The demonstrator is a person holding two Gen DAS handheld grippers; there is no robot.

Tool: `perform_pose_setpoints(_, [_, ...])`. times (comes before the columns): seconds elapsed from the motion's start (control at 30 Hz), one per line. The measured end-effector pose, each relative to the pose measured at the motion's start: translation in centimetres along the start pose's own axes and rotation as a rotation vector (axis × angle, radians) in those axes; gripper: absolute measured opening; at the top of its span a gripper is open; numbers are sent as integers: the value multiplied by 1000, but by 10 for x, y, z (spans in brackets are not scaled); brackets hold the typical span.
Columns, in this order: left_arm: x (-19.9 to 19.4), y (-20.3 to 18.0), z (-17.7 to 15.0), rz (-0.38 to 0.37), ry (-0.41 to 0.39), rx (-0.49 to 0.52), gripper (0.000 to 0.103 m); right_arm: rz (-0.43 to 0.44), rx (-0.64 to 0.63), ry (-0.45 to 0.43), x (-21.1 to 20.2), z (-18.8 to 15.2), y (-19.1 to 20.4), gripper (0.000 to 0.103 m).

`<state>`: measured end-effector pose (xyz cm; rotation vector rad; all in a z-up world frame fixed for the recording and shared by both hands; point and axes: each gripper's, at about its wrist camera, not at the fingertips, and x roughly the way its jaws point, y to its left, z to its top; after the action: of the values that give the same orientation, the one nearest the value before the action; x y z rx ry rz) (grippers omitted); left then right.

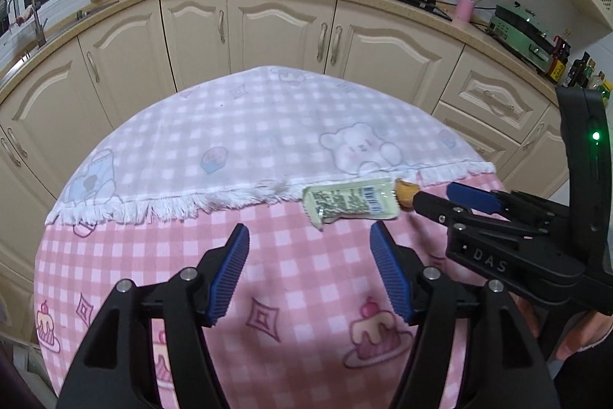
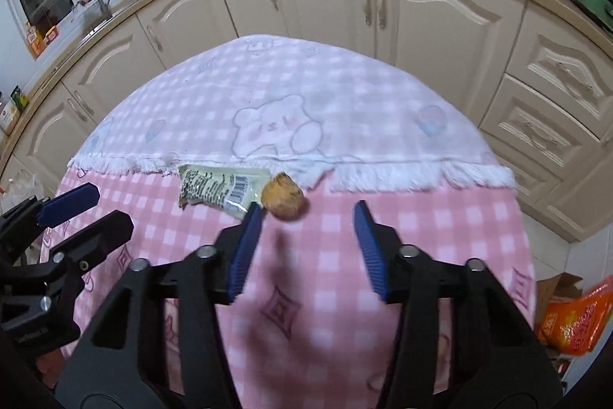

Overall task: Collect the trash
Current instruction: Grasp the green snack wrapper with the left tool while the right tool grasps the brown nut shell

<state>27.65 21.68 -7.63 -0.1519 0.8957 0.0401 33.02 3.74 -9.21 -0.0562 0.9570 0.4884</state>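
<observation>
Two pieces of trash were found on the pink checked tablecloth [image 2: 421,236], just below the fringed edge of the white cloth [image 2: 345,94]: a flat snack wrapper [image 2: 220,187] and, touching its right end, a brown crumpled lump [image 2: 285,199]. The right gripper [image 2: 308,217] was positioned near the lump with its jaws parted and nothing between them. The left gripper [image 1: 308,236] was likewise released and empty, near the wrapper. For a clean pickup, each item was judged best straddled squarely before closure; the thin wrapper likely called for a pinch at its lifted corner.
</observation>
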Motion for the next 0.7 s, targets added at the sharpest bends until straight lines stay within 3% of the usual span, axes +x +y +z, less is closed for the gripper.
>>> perform_pose_setpoints(0.1, [11,10,0,-15,24,-33,64,32,-23,14,11,4,6,40])
perform_pose_setpoints(0.13, [17,15,0,-26,39,-50,65,37,-34,18,14,4,9,33])
perform_pose_setpoints(0.23, [30,21,-2,-43,77,-74,65,28,-79,14,18,4,20,24])
perform_pose_setpoints(0.4, [43,20,-1,-76,116,-87,66,46,-34,0,16,5,11,23])
perform_pose_setpoints(0.6, [49,0,8,-113,142,-68,77,70,64,-40,-4,3,-22,23])
perform_pose_setpoints(0.7, [56,-11,16,-82,138,-48,77,80,93,-64,-14,2,-36,23])
